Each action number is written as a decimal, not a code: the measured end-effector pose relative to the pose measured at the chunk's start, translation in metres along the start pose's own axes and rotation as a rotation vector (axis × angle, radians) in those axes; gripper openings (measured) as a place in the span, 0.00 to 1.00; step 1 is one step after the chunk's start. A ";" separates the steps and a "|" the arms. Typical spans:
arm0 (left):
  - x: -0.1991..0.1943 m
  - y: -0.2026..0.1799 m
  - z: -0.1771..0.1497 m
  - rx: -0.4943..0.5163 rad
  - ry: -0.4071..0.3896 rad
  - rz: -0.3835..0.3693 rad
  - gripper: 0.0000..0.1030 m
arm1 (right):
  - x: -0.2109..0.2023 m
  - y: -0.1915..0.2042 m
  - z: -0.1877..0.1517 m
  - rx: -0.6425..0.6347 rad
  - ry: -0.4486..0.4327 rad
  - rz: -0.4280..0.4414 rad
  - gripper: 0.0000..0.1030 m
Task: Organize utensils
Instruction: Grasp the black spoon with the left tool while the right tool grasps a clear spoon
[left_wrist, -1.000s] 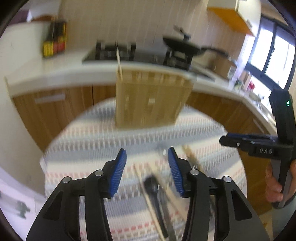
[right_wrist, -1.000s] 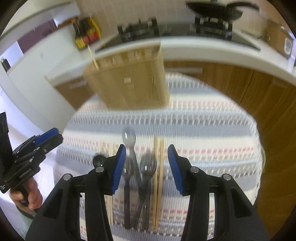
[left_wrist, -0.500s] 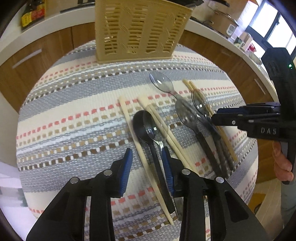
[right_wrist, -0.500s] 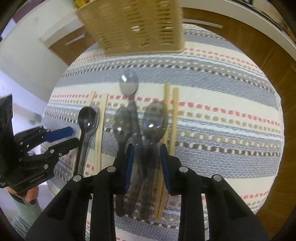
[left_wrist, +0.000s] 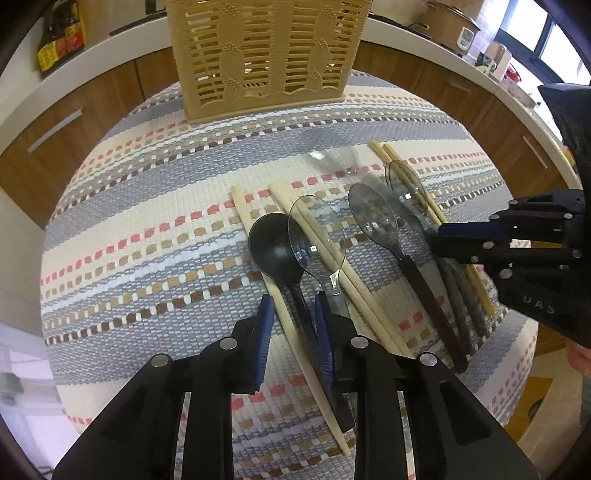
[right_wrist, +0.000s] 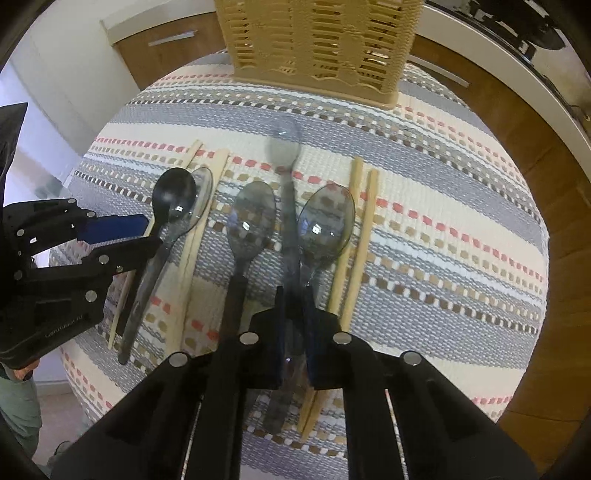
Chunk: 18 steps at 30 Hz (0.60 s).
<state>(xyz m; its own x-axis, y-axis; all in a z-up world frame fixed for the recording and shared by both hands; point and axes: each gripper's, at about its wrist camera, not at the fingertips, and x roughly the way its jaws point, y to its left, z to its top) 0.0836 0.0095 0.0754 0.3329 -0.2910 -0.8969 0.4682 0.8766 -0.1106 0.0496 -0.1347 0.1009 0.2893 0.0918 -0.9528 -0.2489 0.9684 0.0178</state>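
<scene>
A tan slotted utensil basket (left_wrist: 266, 55) stands at the far side of a striped mat (left_wrist: 147, 229); it also shows in the right wrist view (right_wrist: 317, 44). Spoons and chopsticks lie side by side on the mat. My left gripper (left_wrist: 293, 310) is nearly shut around the handle of a black spoon (left_wrist: 273, 249) and one pale chopstick (left_wrist: 255, 236). My right gripper (right_wrist: 293, 299) is shut on the handle of a smoky clear spoon (right_wrist: 284, 147), whose bowl looks blurred. Two more clear spoons (right_wrist: 251, 218) flank it.
A pair of chopsticks (right_wrist: 362, 221) lies right of my right gripper, another pair (left_wrist: 317, 251) right of the black spoon. Wooden cabinets and a white counter ring the table. Sauce bottles (left_wrist: 59, 40) stand on the counter at far left.
Both grippers came down from above the table to the utensils and narrowed. The left closed around the black spoon's handle, the right closed on the middle clear spoon, which now blurs.
</scene>
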 end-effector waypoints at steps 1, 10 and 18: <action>0.001 -0.002 0.001 0.005 0.001 0.009 0.21 | -0.004 -0.003 -0.004 0.003 -0.010 0.004 0.02; -0.008 0.001 0.001 -0.015 -0.067 0.020 0.03 | -0.044 -0.029 -0.025 0.059 -0.105 0.075 0.02; -0.035 0.040 -0.010 -0.114 -0.123 -0.078 0.03 | -0.064 -0.071 -0.046 0.221 -0.168 0.161 0.02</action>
<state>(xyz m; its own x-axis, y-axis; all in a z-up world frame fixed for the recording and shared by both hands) 0.0822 0.0585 0.0977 0.3998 -0.3982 -0.8256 0.4029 0.8853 -0.2320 0.0061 -0.2196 0.1467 0.4159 0.2671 -0.8693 -0.1024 0.9636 0.2470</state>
